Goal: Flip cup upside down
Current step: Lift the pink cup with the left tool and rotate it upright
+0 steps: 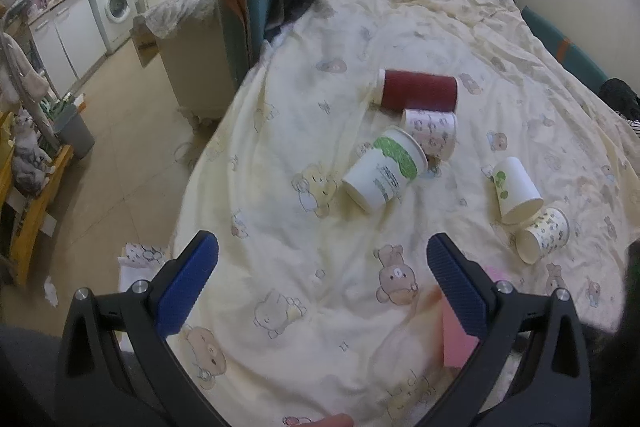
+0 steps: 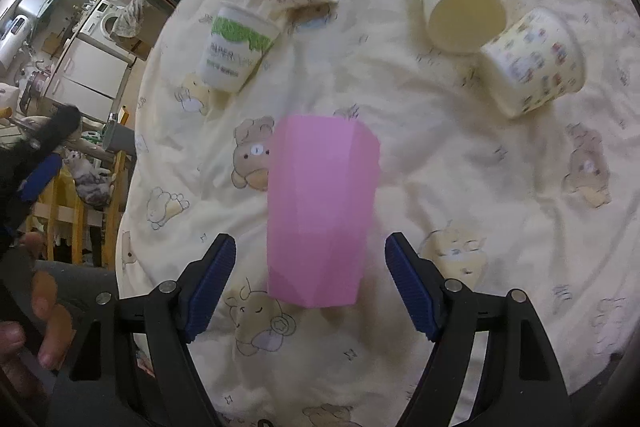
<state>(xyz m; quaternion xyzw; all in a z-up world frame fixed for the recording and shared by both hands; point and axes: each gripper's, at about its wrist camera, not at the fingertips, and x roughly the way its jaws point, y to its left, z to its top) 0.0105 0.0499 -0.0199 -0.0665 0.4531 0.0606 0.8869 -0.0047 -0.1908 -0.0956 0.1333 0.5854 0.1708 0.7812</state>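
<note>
One pink faceted plastic cup (image 2: 322,211) sits on the cream bear-print bed quilt (image 2: 440,155), its long axis running straight ahead from the right hand-held gripper (image 2: 310,285); which end is the mouth cannot be told. That gripper's blue fingers (image 2: 210,287) gape wide on either side of the cup's near end, not touching it. The left hand-held gripper (image 1: 322,285) is likewise spread wide, holding nothing.
</note>
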